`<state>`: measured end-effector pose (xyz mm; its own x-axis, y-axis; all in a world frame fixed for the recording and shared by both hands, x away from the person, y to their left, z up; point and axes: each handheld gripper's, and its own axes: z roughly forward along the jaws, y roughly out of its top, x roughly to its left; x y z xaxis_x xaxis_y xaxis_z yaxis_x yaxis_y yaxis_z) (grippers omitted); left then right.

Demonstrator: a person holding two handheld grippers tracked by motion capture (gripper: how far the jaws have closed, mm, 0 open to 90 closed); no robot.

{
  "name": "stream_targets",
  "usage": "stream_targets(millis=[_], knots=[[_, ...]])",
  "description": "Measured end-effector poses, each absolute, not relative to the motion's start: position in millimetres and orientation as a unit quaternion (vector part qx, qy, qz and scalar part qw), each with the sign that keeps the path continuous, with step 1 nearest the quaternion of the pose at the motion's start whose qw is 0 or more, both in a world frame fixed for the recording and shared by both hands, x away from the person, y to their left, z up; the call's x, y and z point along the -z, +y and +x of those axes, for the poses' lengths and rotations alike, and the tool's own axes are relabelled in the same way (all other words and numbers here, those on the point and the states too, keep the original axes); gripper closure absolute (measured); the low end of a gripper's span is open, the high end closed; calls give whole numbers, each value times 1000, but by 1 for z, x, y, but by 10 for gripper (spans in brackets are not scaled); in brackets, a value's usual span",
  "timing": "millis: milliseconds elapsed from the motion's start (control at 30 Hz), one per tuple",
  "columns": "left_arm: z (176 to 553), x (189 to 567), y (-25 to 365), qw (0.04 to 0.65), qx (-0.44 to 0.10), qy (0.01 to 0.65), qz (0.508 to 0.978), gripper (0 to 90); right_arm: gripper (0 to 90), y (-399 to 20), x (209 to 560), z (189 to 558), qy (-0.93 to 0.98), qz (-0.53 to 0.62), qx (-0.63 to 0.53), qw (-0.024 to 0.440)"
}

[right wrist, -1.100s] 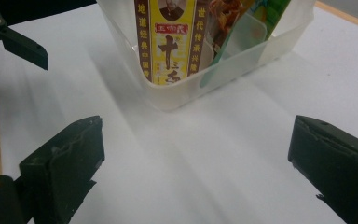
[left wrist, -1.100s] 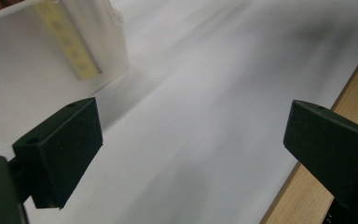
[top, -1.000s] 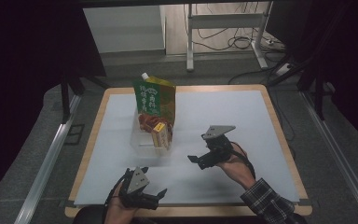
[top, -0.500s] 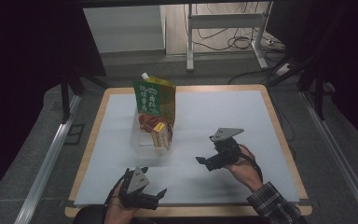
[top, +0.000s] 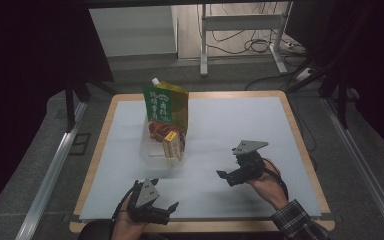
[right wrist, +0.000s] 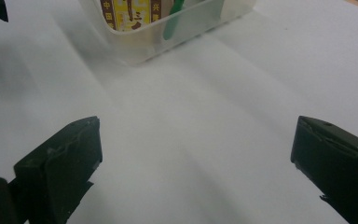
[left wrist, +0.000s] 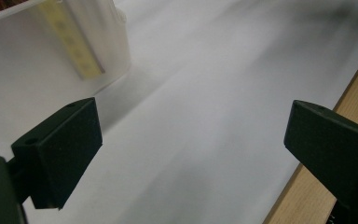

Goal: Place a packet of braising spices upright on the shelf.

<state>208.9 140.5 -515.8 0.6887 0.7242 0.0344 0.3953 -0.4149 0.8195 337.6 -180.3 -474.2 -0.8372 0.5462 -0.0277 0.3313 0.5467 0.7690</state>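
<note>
Left gripper (top: pixel 166 209) lower left of frame, jaws wide, empty. Clear container (top: pixel 156 154) sits centre-left holding green pouch (top: pixel 167 105) and yellow box (top: pixel 171 143). Right gripper (top: pixel 226 177) lower right, jaws wide, empty, apart from container.

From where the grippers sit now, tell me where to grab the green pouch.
Grip the green pouch on its upper part, below the white spout, coming from above. It stands upright in the clear bin, so its lower part is probably walled in while the top rises free.
</note>
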Motion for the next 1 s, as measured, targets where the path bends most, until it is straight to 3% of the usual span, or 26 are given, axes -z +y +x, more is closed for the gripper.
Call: stream_targets(millis=[1000], knots=[[209, 516, 140, 413, -195, 341, 822, 41, 16, -233, 478, 312, 851, 289, -409, 159]])
